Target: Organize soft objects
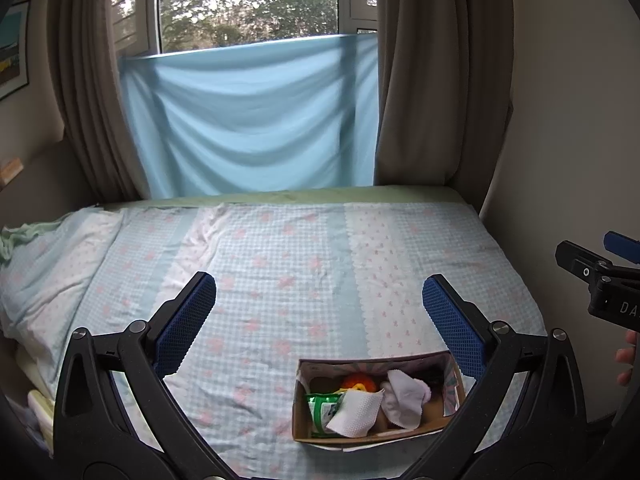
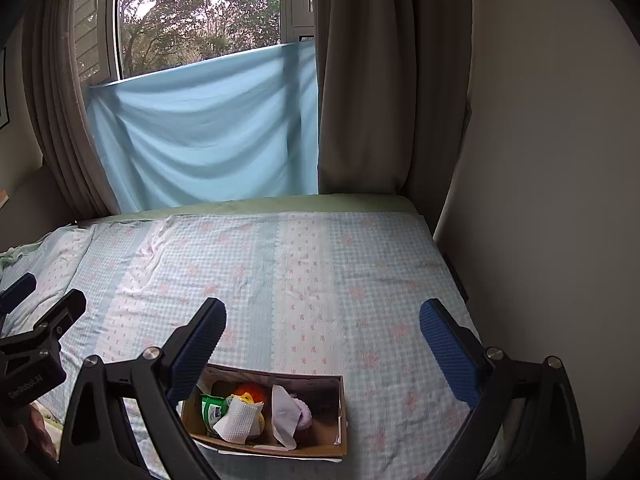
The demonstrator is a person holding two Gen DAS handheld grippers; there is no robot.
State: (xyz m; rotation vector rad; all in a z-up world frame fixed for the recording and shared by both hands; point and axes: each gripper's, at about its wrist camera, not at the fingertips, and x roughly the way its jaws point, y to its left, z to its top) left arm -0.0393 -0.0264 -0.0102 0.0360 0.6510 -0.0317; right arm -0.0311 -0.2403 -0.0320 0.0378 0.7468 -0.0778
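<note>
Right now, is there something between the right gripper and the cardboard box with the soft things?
Nothing visible blocks it. The right gripper hangs open above the bed cover, and the cardboard box lies just below, its top open. The left gripper is off to the side.

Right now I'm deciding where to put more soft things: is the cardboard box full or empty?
Partly full. The cardboard box holds a green packet, white cloths and something orange; bare bottom shows.
</note>
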